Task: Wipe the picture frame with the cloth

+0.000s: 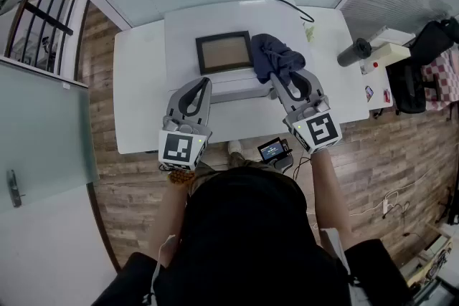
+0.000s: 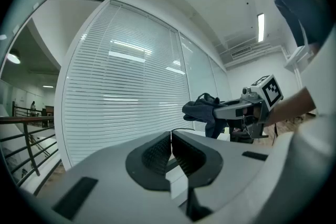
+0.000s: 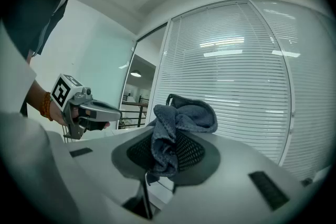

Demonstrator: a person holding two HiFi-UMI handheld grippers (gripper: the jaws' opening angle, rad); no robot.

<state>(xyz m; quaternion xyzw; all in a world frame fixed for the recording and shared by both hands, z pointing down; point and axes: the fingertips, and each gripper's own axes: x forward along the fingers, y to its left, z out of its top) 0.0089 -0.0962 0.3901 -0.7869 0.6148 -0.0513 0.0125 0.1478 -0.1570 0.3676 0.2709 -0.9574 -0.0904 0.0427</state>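
A dark-framed picture frame [image 1: 224, 51] lies flat at the middle of the white table [image 1: 140, 97]. Just right of it hangs a dark blue cloth [image 1: 277, 57], bunched up, with my right gripper [image 1: 275, 78] shut on it. In the right gripper view the cloth [image 3: 176, 126] is pinched between the jaws and flops over their tips. My left gripper [image 1: 207, 82] hovers level over the table's near side, below the frame, with its jaws shut and nothing between them [image 2: 171, 140]. Each gripper view looks over the table and shows neither table nor frame. The left gripper view shows the right gripper's cloth [image 2: 203, 108].
A grey cylinder [image 1: 355, 51] and a white box [image 1: 388, 52] lie at the table's right end. A black cable [image 1: 290, 5] runs along the far edge. A small device with a lit screen [image 1: 272, 149] sits below the near edge. Blinds lie beyond the table and a railing [image 1: 43, 11] to the left.
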